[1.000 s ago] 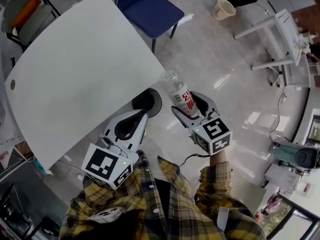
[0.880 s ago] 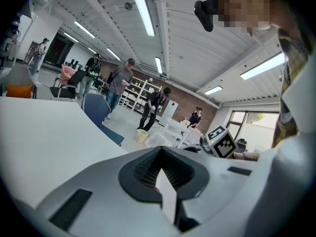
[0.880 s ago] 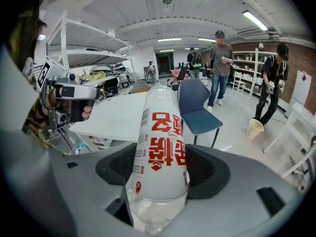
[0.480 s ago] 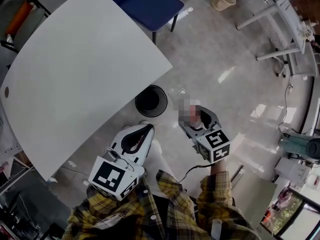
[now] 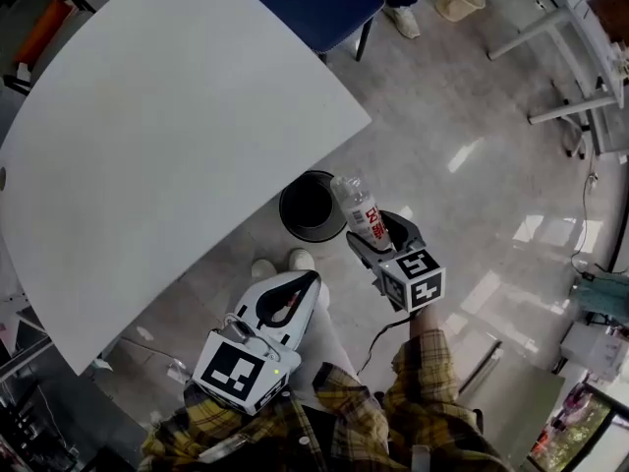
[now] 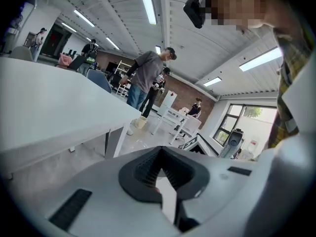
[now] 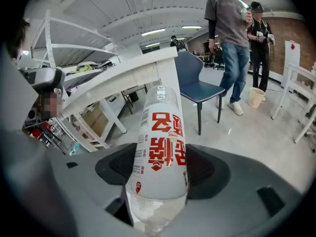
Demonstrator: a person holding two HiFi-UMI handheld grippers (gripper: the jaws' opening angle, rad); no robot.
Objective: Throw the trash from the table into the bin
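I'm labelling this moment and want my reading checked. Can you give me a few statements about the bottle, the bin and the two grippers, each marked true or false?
1. The right gripper is shut on the plastic bottle. True.
2. The bottle lies inside the black bin. False: it is held in the right gripper's jaws, by the bin's rim in the head view.
3. The left gripper holds a crumpled paper. False: its jaws are together with nothing between them.
4. The bin stands on the floor by the edge of the white table. True.
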